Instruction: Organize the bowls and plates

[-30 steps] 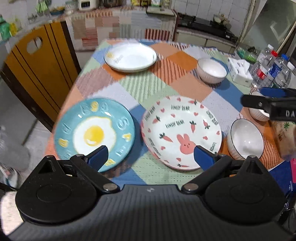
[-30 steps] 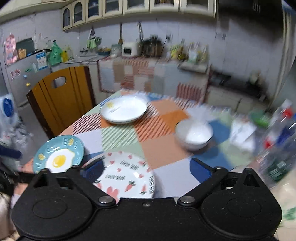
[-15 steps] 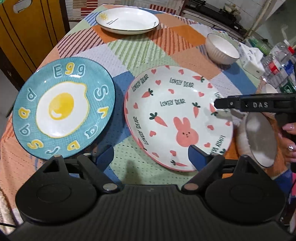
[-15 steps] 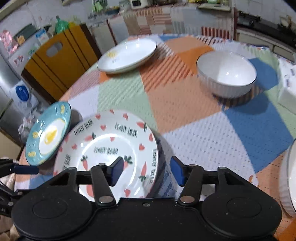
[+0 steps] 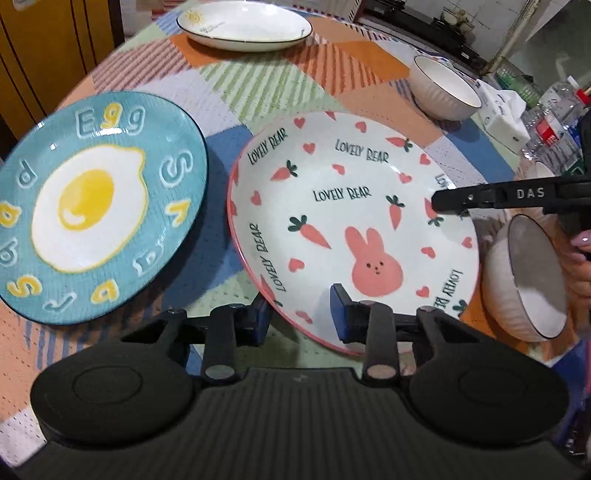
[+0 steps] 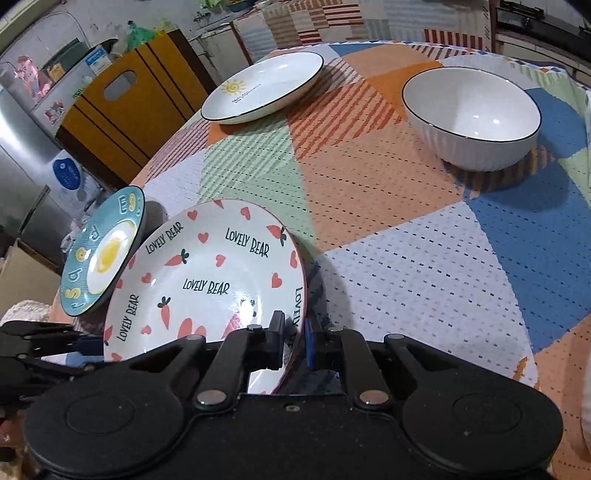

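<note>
Glossy round rabbit plate (image 5: 354, 236)

Home kitchen, patchwork-clothed table (image 6: 369, 177), fridge (image 6: 22, 155), tiled wall (image 5: 491, 22), stove (image 5: 417, 31)

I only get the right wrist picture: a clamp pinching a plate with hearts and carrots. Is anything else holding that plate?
Observer: Possibly. The left gripper has just been closing, with the near rim of the bunny plate between its fingers.
Visitor: Bunny?
Observer: A pink rabbit is painted inside the plate, mostly hidden in your view.
Visitor: What's off to my right?
Observer: A second white bowl, close beside the plate.
</note>
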